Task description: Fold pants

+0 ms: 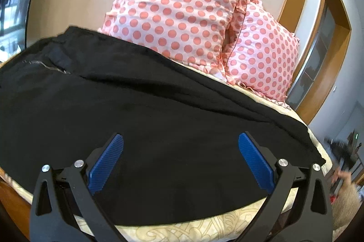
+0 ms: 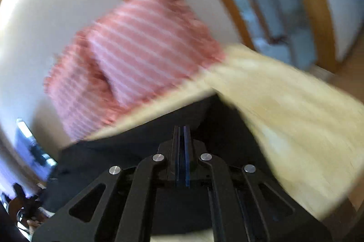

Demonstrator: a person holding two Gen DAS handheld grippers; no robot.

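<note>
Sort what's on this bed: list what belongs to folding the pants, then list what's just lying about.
Part of the job:
- black pants, spread over the bedspread
- left gripper, open above the pants
- right gripper, fingers together; whether cloth is pinched cannot be told

Just lying about:
- two pink polka-dot pillows
- cream patterned bedspread
</note>
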